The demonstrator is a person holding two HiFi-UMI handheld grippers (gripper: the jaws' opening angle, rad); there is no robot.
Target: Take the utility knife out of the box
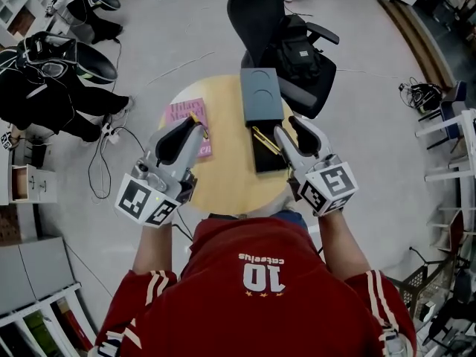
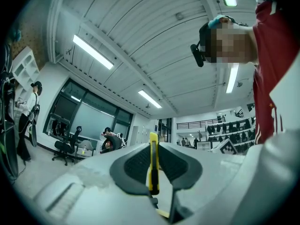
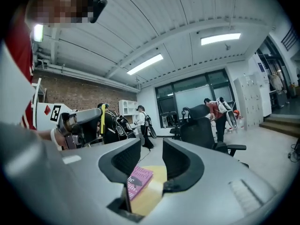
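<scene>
Left gripper (image 2: 153, 156): jaws nearly together, pinched on the yellow utility knife (image 2: 153, 165); knife stands upright and edge-on between the pads, clear of the box (image 1: 271, 161) and raised above the pink book (image 1: 184, 116); task looks all but complete.

Right gripper (image 3: 151, 161): jaws wide apart, nothing held; only the book and the round wooden table (image 1: 223, 188) show through the gap; it hovers just over the near end of the open box, whose grey lid (image 1: 260, 95) lies at the far end.

A slender gold-coloured piece (image 1: 265, 140) lies in the box; cannot tell what it is.

Risks, as judged:
- knife is thin and gripped across its narrow faces; a wrist roll could make it pivot or slip out, dropping onto the book or the table;
- any slackening of the left jaws would cause the same;
- right gripper sits close to the box, near the table's right edge; a careless sweep could shove it off.
</scene>
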